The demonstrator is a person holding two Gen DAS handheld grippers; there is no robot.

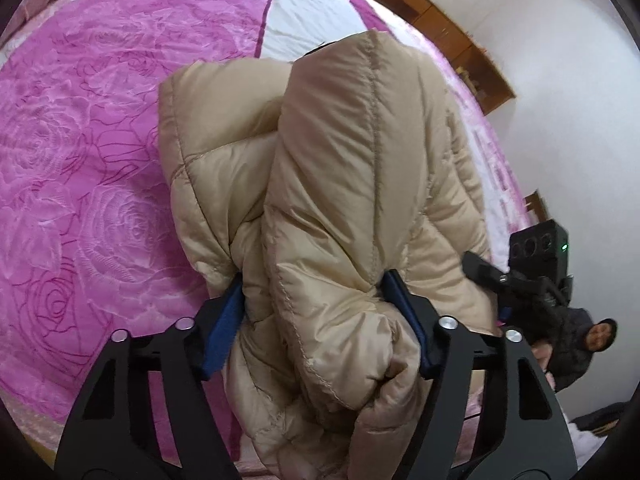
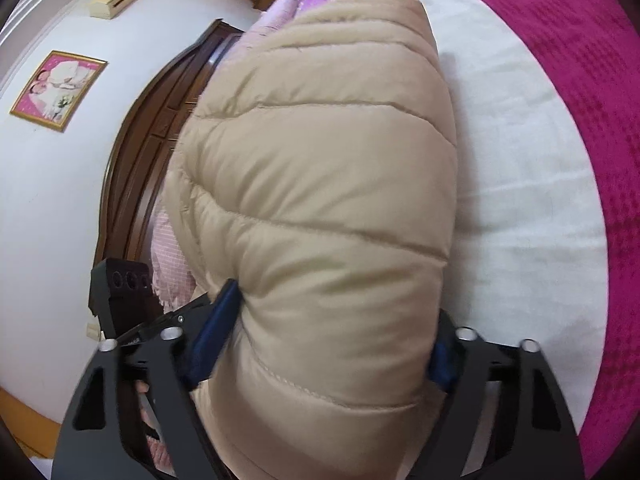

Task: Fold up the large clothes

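A beige quilted puffer jacket (image 1: 352, 168) is bunched into a thick folded bundle over the bed. My left gripper (image 1: 314, 280) is shut on the jacket's near edge, and its blue pads (image 1: 226, 320) dent the padding on both sides. In the right wrist view the same jacket (image 2: 320, 184) bulges up and hides most of what lies behind it. My right gripper (image 2: 336, 312) is shut on a fat roll of it, with the left pad (image 2: 216, 328) pressed into the fabric and the right pad largely buried. The right gripper's body (image 1: 536, 264) shows at the jacket's right side.
A pink rose-patterned blanket (image 1: 88, 168) covers the bed, with a white sheet (image 2: 520, 184) and a magenta cover (image 2: 580, 80) beside it. A dark wooden headboard (image 2: 140, 152), a white wall with a framed picture (image 2: 56, 88) and wooden furniture (image 1: 452, 28) stand around. A person (image 1: 576, 344) stands at the bed's edge.
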